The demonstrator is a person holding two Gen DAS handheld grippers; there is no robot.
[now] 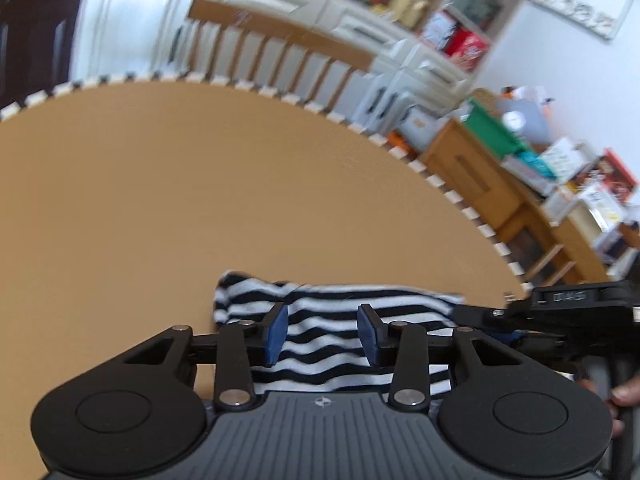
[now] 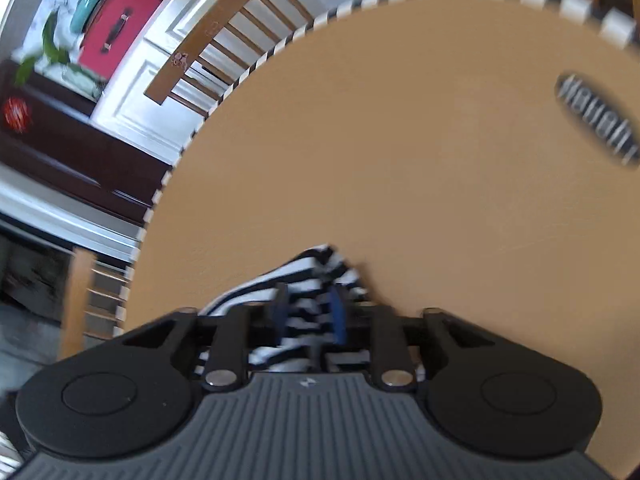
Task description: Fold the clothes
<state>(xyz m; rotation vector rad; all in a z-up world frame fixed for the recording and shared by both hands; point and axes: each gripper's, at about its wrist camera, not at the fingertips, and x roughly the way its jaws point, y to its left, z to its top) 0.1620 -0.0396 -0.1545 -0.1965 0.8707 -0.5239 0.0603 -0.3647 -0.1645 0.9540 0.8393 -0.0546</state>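
A black-and-white striped garment (image 1: 332, 312) lies bunched on the tan table (image 1: 160, 200), near its front edge. In the left wrist view my left gripper (image 1: 323, 334) hovers over the garment, open, with its blue pads (image 1: 278, 332) wide apart and stripes showing between them. My right gripper's body (image 1: 560, 308) comes in from the right at the garment's end. In the right wrist view the right gripper (image 2: 309, 310) has its fingers close together, shut on a raised fold of the striped garment (image 2: 316, 268). That view is blurred by motion.
The table has a black-and-white checkered rim (image 2: 256, 64) and a dark printed logo (image 2: 596, 120) at the far right. A wooden chair (image 1: 280, 48) stands behind it. Shelves, white drawers and a wooden cabinet (image 1: 472, 168) line the wall. A person's hand (image 1: 624, 394) holds the right gripper's handle.
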